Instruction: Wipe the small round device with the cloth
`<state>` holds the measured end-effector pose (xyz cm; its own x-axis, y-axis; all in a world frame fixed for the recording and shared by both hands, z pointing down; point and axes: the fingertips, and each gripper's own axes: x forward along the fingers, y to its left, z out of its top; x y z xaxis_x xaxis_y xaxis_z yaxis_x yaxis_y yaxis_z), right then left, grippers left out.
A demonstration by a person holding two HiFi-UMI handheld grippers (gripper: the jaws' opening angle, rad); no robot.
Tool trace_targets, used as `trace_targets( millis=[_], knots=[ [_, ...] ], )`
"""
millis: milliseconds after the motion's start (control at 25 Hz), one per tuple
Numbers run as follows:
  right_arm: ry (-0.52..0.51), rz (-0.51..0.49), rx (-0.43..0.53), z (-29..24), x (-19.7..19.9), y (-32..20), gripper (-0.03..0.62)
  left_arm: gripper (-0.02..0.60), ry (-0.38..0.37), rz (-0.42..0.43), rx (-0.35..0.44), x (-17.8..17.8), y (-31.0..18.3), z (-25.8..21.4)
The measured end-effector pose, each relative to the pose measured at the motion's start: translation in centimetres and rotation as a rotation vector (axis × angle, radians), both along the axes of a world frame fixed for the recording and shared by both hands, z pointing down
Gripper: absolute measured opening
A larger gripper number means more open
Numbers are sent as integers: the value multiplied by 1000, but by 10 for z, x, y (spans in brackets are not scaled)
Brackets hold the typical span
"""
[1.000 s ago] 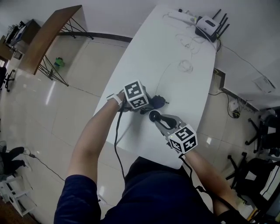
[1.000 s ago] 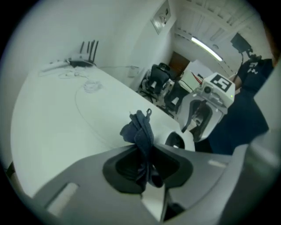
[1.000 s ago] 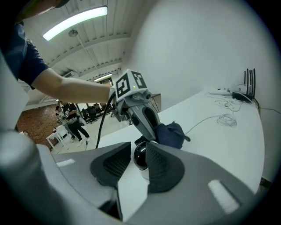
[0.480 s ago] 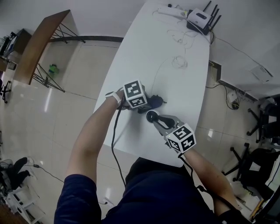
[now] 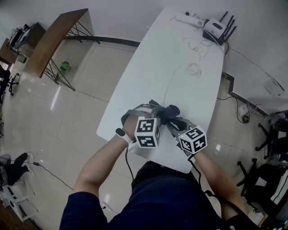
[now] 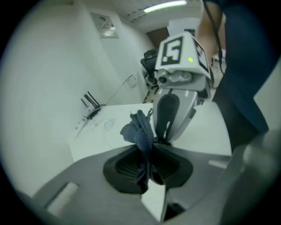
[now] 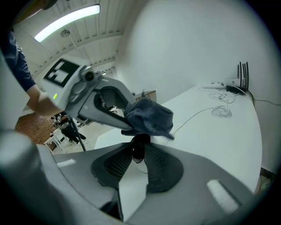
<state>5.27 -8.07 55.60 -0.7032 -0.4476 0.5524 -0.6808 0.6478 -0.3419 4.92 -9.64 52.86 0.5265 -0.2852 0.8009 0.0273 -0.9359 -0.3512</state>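
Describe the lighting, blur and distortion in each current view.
Head view: even light, wide-angle bend along the table, glare streak on the floor. Left gripper view: fisheye with black corners, ceiling light blown out, cloth fairly clear, foreground soft. Right gripper view: same fisheye, bright ceiling strip, small round device dark in shadow.

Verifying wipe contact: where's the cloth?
Left gripper view: cloth pinched in the left gripper's jaws, bunched over the small round device on which the right gripper's jaws have just been closing.
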Motion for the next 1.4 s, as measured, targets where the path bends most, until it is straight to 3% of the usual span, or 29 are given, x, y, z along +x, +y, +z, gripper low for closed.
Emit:
trace_targets(
  millis=[120,240,320,400,520,600,720,840,960,1200,1280,1400],
  knots=[
    [-13,-7,-8,0,0,-2,92,75,-20,1,204,3,26,11],
    [-18,-19,-8,-2,0,-3,94,75,-9,-60,316,3,33,13],
    [-22,-23,-9,-3,-1,-3,95,75,33,-143,324,-1,30,6],
    [-32,-22,-19,-4,-1,-4,94,75,169,-307,171,-8,28,1],
    [-55,-7,-41,-4,2,-5,95,75,484,-649,-227,-29,11,-6],
    [-79,17,-53,-5,7,-9,95,75,644,-834,-442,-47,-8,-10],
    [-107,66,-74,-5,19,-17,94,75,737,-998,-661,-71,-34,17],
    [-128,109,-102,-2,28,-22,94,75,747,-1072,-893,-75,-35,58],
    [-144,130,-117,0,32,-23,94,75,764,-1096,-991,-72,-31,78],
    [-154,133,-140,5,38,-20,94,75,789,-1102,-1028,-56,-15,76],
    [-158,135,-147,8,39,-19,94,75,847,-1169,-1043,-56,-8,77],
    [-166,137,-161,12,40,-14,94,75,1001,-1313,-1086,-61,0,79]
  ],
)
